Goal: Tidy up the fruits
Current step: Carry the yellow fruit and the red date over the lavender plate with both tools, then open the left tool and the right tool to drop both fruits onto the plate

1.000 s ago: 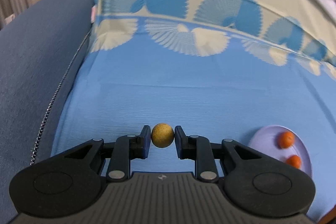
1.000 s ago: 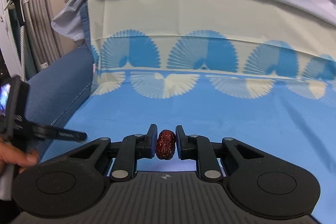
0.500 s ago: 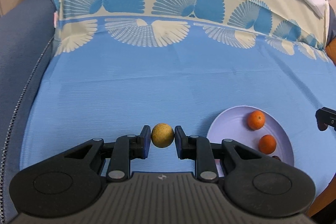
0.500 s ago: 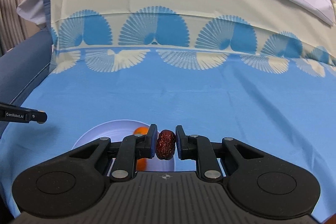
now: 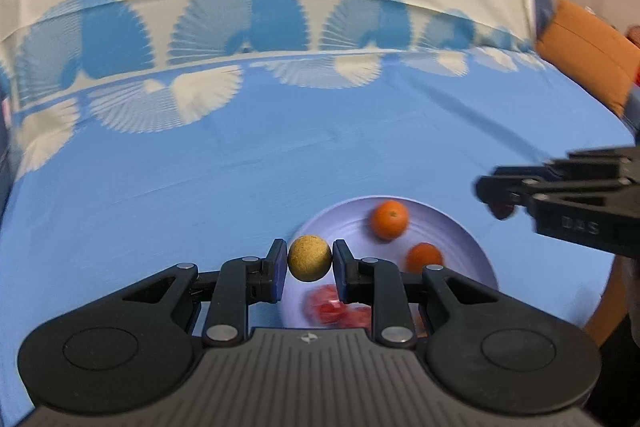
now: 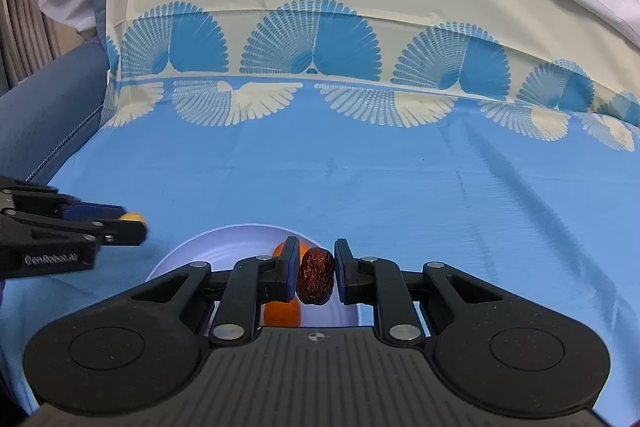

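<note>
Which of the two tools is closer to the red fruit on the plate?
Left. The left tool hangs just above the red fruit; the right tool is across the plate.

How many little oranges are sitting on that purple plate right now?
2. One orange lies toward the far side of the plate; the other orange sits nearer, beside the left gripper. More may hide behind the gripper.

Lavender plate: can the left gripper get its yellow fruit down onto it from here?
Probably yes. The left gripper, shut on the yellow fruit, sits at the plate's near-left rim; bare plate lies beside the oranges.
</note>
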`<control>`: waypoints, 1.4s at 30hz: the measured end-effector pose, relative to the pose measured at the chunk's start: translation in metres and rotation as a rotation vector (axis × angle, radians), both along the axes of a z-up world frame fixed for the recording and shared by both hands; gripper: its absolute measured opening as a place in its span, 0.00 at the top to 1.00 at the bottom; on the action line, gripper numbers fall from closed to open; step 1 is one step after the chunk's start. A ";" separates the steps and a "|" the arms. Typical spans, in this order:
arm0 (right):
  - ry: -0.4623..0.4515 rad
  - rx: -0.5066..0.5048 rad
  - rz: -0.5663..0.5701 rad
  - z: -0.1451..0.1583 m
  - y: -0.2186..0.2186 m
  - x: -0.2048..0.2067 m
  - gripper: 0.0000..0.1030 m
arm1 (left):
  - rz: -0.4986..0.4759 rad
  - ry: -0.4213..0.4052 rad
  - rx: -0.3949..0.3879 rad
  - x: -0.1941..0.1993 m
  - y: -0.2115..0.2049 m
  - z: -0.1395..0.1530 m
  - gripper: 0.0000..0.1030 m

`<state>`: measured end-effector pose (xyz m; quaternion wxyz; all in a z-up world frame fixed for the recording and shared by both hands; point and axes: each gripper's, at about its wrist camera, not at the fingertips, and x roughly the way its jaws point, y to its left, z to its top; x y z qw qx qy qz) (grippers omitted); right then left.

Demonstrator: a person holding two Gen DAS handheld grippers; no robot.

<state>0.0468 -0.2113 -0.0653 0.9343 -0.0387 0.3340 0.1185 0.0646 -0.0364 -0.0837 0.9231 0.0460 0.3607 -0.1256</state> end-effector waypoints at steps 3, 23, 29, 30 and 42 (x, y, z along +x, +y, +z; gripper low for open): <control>0.003 -0.010 0.004 -0.001 0.002 0.001 0.81 | -0.049 -0.009 0.041 -0.003 -0.017 -0.007 0.74; 0.039 -0.018 0.030 -0.008 0.013 0.011 0.80 | -0.145 -0.023 0.102 -0.005 -0.042 -0.018 0.64; 0.049 -0.019 -0.001 -0.009 0.011 0.014 0.63 | -0.127 -0.029 0.108 -0.004 -0.038 -0.017 0.61; 0.053 -0.018 -0.005 -0.010 0.010 0.015 0.63 | -0.122 -0.032 0.111 -0.005 -0.037 -0.017 0.60; -0.024 0.009 -0.094 0.010 -0.006 -0.005 0.22 | 0.043 -0.161 0.193 -0.040 -0.014 0.010 0.10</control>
